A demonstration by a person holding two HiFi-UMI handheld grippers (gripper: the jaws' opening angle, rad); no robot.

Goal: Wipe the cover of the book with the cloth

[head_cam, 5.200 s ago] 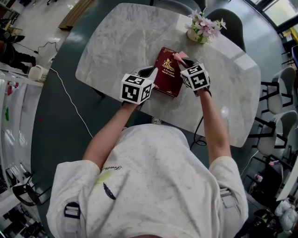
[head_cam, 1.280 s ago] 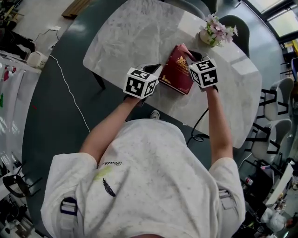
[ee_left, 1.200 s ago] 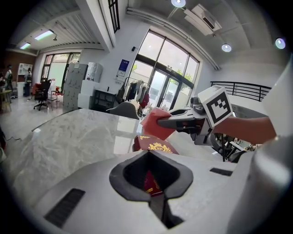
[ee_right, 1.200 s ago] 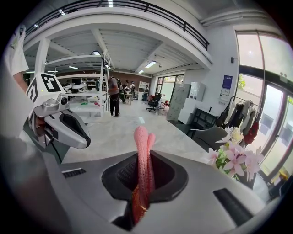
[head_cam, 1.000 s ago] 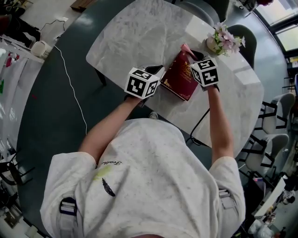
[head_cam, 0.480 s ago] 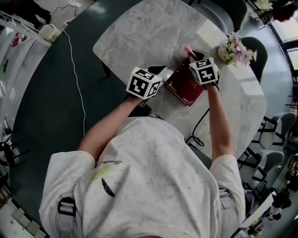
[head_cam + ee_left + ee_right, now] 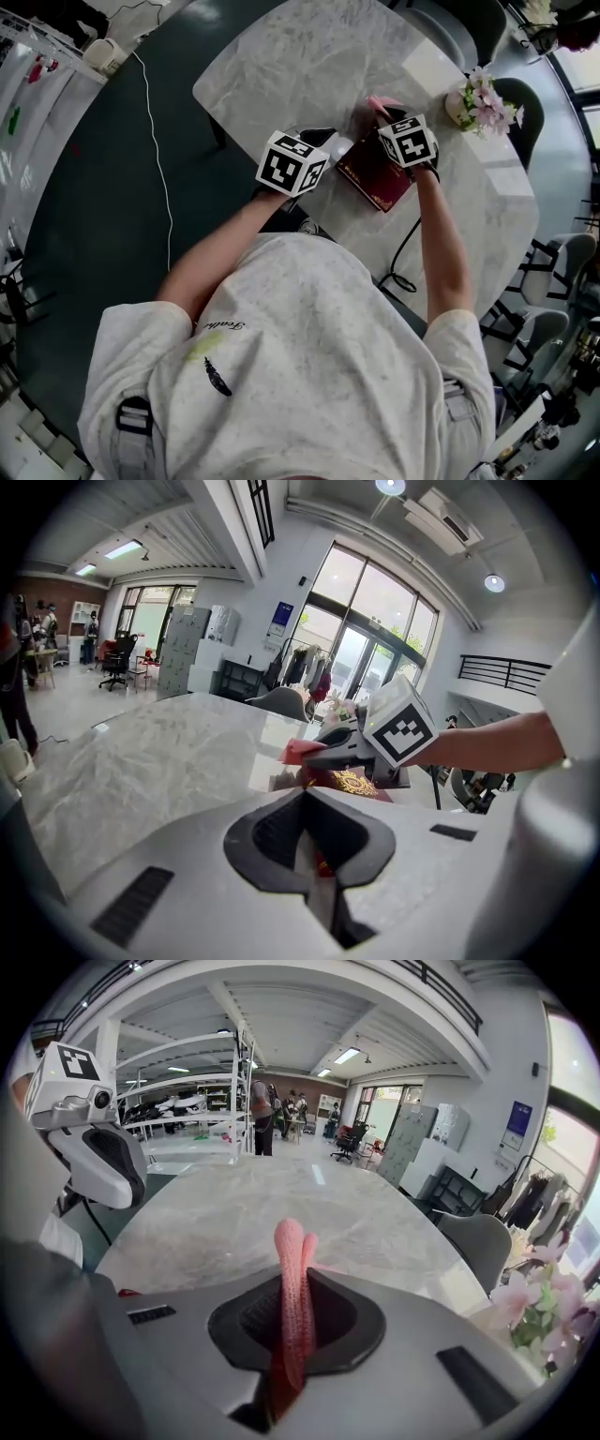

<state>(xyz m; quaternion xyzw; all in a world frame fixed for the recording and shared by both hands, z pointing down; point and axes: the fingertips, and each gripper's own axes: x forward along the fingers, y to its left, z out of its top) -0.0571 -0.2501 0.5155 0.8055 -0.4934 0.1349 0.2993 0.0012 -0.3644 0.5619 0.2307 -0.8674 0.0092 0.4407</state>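
Marble table [image 7: 281, 56] carries the book [image 7: 373, 178]; your left gripper [image 7: 317, 860] pinches its near corner, jaws closed on it. Your right gripper [image 7: 292, 1354] is clamped on the cloth [image 7: 291, 1260] above the book's far end. You seem mid-wipe: next, draw the cloth along the cover.

— What colour is the book [image 7: 375, 173]?
— Dark red, with a gold emblem [image 7: 352, 782]. The cloth [image 7: 292, 1288] is pink, knit-textured.
— And the table [image 7: 300, 66]?
— White marble, grey-veined. The marker cubes [image 7: 292, 162] show black-and-white squares.
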